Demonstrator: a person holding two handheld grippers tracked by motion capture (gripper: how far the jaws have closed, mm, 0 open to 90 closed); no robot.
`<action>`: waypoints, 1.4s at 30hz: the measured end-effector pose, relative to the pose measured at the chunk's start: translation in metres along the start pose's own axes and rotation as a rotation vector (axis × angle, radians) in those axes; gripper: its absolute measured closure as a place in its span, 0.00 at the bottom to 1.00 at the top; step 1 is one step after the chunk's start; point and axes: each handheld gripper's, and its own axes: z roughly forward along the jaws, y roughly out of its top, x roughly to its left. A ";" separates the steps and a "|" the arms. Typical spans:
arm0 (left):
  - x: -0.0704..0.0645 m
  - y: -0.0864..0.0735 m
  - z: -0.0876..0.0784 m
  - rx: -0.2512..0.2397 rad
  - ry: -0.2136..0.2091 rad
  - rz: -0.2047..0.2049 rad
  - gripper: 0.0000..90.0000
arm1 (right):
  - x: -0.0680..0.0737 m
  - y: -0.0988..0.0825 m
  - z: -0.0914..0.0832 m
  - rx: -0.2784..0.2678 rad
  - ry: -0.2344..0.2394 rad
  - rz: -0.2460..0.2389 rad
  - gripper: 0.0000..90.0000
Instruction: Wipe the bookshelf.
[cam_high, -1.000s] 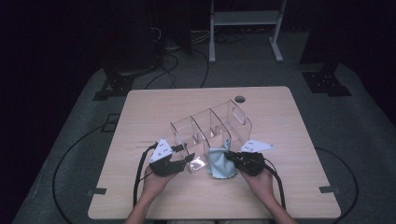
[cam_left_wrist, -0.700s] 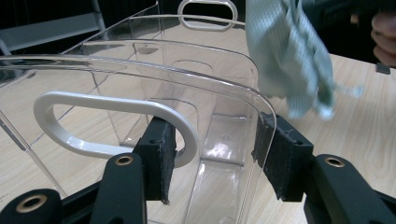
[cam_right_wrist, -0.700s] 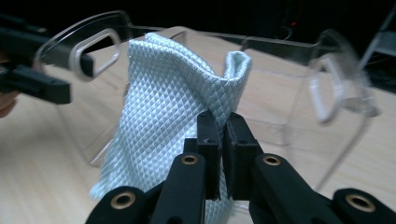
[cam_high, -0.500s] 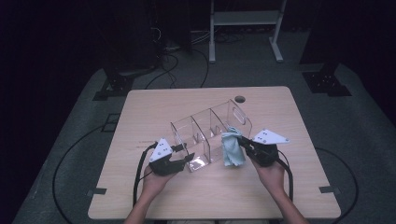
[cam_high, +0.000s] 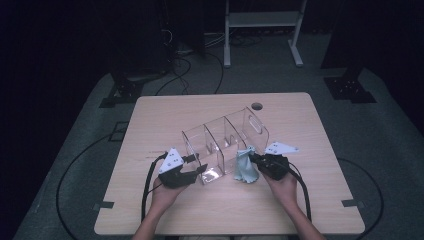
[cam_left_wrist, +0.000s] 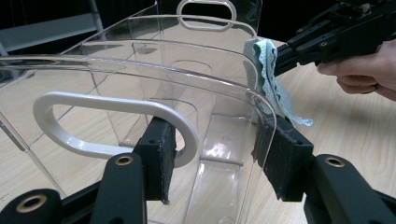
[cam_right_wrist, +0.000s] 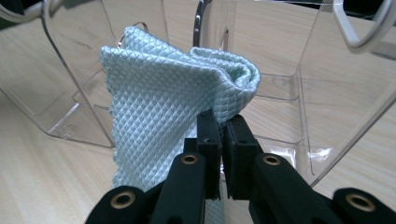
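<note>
A clear plastic organizer (cam_high: 225, 142) with several compartments lies tilted on the wooden table (cam_high: 300, 210). My left gripper (cam_high: 202, 169) is shut on its near end wall. In the left gripper view the pads (cam_left_wrist: 159, 154) sit at the white-rimmed handle cutout and at the wall's outer edge, with the organizer (cam_left_wrist: 140, 60) in front of them. My right gripper (cam_high: 251, 157) is shut on a pale blue waffle cloth (cam_high: 245, 170), which hangs beside the organizer's right side. In the right gripper view the cloth (cam_right_wrist: 163, 93) bunches above the shut right gripper (cam_right_wrist: 222, 126), before the organizer (cam_right_wrist: 280, 56).
A round cable hole (cam_high: 257, 106) sits near the table's far edge. A white metal stand (cam_high: 260, 20) and loose cables (cam_high: 185, 65) are on the dark floor behind. Bare tabletop lies left of the organizer and along the front edge.
The right gripper has lifted the cloth off the table and carried it right and up against the organizer's side. The left gripper and organizer have stayed put.
</note>
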 end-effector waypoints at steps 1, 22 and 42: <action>0.000 0.000 0.000 -0.001 0.001 -0.001 0.54 | 0.000 0.000 -0.002 -0.002 0.004 0.005 0.96; 0.002 -0.001 -0.003 0.004 -0.015 0.008 0.54 | -0.040 -0.019 -0.095 -0.053 -0.076 0.066 0.95; 0.002 -0.001 -0.003 0.000 -0.020 0.007 0.54 | -0.117 -0.036 -0.120 0.076 -0.219 0.169 0.90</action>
